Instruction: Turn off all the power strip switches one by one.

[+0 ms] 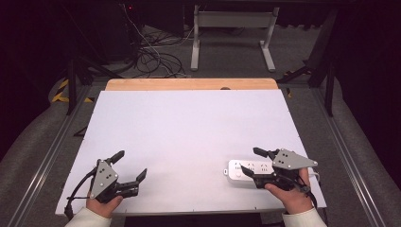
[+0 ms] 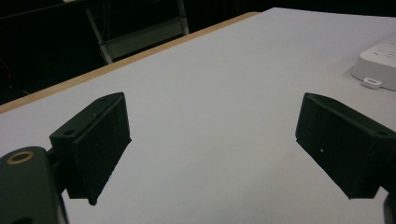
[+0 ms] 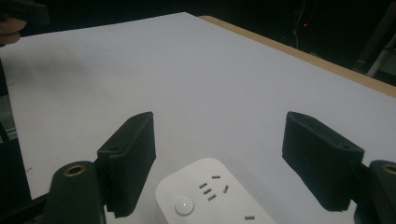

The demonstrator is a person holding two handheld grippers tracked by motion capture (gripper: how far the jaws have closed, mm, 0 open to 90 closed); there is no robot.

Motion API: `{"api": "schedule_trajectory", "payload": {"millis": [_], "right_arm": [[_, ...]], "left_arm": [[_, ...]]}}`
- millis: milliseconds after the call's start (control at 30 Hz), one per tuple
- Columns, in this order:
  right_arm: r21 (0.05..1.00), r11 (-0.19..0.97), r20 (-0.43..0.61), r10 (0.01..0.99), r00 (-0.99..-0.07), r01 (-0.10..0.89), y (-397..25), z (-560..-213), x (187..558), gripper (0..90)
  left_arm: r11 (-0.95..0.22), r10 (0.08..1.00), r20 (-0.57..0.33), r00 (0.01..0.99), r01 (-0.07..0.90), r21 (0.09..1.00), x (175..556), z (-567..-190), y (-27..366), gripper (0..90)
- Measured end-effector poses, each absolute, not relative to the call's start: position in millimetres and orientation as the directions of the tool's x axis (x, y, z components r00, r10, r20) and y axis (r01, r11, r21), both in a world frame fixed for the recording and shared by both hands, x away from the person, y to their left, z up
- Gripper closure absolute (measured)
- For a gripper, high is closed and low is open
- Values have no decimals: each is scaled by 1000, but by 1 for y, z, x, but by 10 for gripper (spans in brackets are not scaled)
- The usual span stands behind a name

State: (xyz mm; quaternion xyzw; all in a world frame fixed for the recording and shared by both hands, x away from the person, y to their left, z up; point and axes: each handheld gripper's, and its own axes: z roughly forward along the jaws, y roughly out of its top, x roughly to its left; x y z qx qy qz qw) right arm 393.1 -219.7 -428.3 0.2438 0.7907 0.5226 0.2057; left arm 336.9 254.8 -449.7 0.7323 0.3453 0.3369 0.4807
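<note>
A white power strip (image 1: 247,169) lies flat near the table's front right; its rounded end with a button and socket slots shows in the right gripper view (image 3: 208,198), and a corner of it at the far right of the left gripper view (image 2: 378,63). My right gripper (image 1: 250,161) is open, jaws spread to either side of the strip's end (image 3: 219,154), not touching it. Held at the front left, my left gripper (image 1: 131,164) is open over bare table (image 2: 212,140), with nothing between its jaws.
The white table top (image 1: 189,132) has a wooden strip (image 1: 189,84) along its far edge. Beyond it stand a white table frame (image 1: 231,33) and loose cables (image 1: 151,56) on the floor. Metal rails (image 1: 47,156) run along both sides.
</note>
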Motion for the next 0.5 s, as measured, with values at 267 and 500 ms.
{"api": "schedule_trajectory", "payload": {"millis": [267, 500], "right_arm": [[920, 355, -70, 569, -819, 167, -203, -420, 405, 252], [911, 377, -69, 544, -836, 170, -186, -414, 418, 257]], "left_arm": [[-298, 830, 161, 533, 181, 937, 337, -450, 255, 107], [-298, 830, 161, 534, 180, 937, 337, -450, 255, 107]]}}
